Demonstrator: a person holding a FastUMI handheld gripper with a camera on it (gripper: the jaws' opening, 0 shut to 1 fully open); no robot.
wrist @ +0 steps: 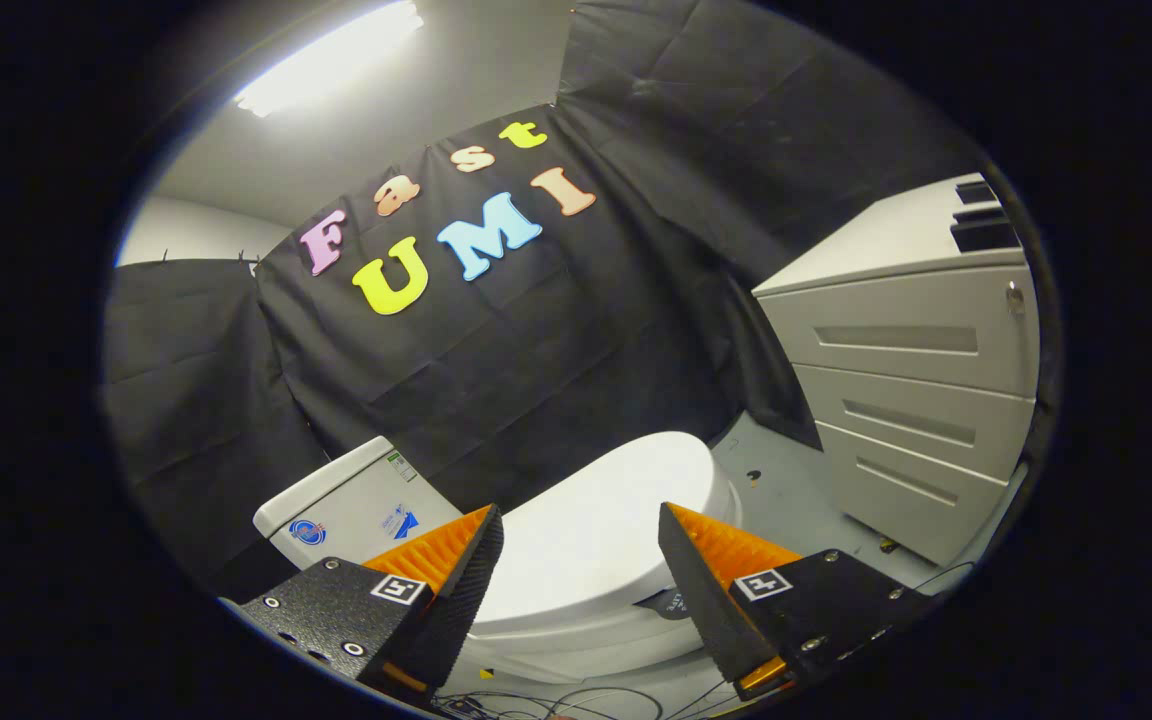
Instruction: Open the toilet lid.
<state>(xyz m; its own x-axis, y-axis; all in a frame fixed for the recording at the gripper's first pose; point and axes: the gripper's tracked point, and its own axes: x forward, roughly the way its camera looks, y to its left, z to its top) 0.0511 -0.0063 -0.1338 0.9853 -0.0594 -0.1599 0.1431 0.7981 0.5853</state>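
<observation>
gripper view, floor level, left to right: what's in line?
Toilet tank → closed toilet lid, seen between the fingers of the open gripper → white drawer cabinet.

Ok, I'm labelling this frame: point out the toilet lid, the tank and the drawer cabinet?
toilet lid (pixel 596 530), gripper view, flat closed top beyond the open jaws
tank (pixel 356 505), gripper view, front wall
drawer cabinet (pixel 896 340), gripper view, top drawer front

White toilet lid (pixel 601 520) down (closed).
</observation>
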